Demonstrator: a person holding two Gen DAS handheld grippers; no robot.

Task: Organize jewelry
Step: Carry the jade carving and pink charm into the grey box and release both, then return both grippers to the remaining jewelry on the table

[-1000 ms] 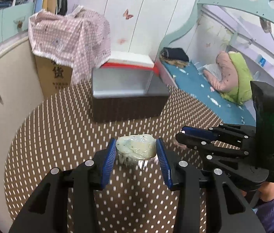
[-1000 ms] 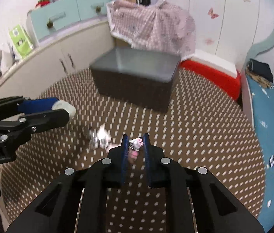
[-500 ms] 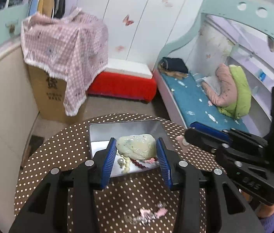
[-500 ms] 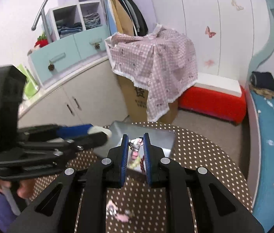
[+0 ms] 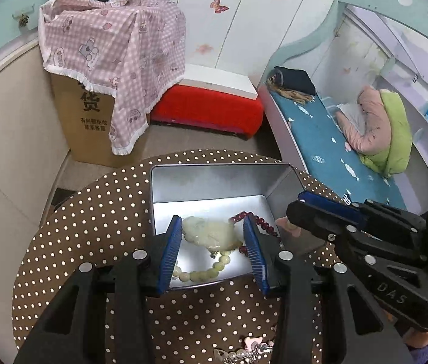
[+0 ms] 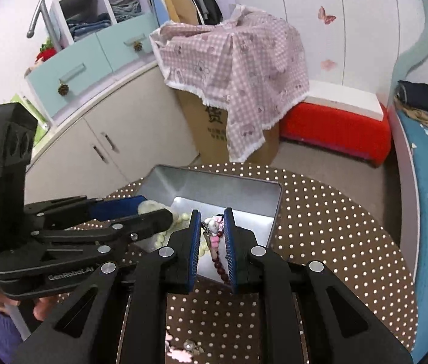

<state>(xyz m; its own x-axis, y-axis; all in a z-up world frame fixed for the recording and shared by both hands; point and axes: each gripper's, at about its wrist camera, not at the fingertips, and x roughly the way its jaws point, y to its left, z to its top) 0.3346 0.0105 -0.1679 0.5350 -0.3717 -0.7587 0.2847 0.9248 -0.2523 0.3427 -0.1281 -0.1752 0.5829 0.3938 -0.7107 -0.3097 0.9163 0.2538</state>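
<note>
My left gripper (image 5: pixel 212 230) is shut on a pale green jade pendant (image 5: pixel 207 233) and hangs over the open silver tin box (image 5: pixel 223 168). On the box floor lie a pale green bead bracelet (image 5: pixel 201 273) and a dark red bead bracelet (image 5: pixel 256 221). My right gripper (image 6: pixel 212 230) is shut on a small pink and white charm (image 6: pixel 212 226), also above the box (image 6: pixel 220 177), just right of the left gripper (image 6: pixel 153 215). From the left wrist view the right gripper (image 5: pixel 298 206) reaches in over the box's right wall.
The box stands near the far edge of a round table with a brown polka-dot cloth (image 5: pixel 92 227). Loose pink and silver jewelry (image 5: pixel 250 345) lies near the front. Behind are a cloth-covered carton (image 5: pixel 98 112), a red stool (image 5: pixel 207 109) and a bed (image 5: pixel 320 139).
Both grippers have carried their pieces forward across the table, from short of the box to above its open inside. The loose jewelry is now behind them, at the bottom of both views.
</note>
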